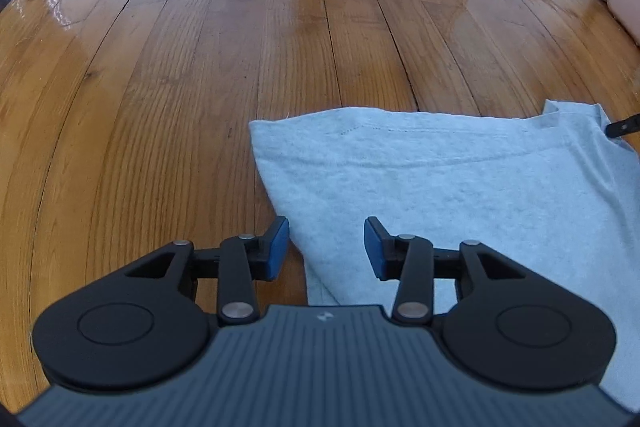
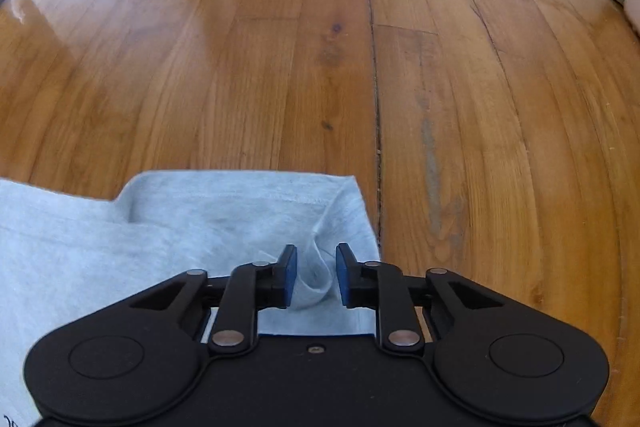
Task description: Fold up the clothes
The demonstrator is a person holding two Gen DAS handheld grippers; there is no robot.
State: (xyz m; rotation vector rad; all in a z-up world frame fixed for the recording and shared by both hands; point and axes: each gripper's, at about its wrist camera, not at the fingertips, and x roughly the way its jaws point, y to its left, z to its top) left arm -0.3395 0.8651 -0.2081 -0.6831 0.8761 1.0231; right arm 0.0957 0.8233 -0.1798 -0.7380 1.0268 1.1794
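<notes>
A light grey garment (image 1: 460, 195) lies spread flat on the wooden floor (image 1: 200, 67), with no container in either view. The left tongs (image 1: 326, 247) hover with jaws wide apart and empty over the garment's left edge, one blue pad above bare floor and the other above cloth. The right tongs (image 2: 316, 277) stand with jaws apart around a raised pinch of fabric near the garment's right corner, not closed on it.

The grey garment (image 1: 460, 195) runs off the right edge, its extent unseen.
</notes>
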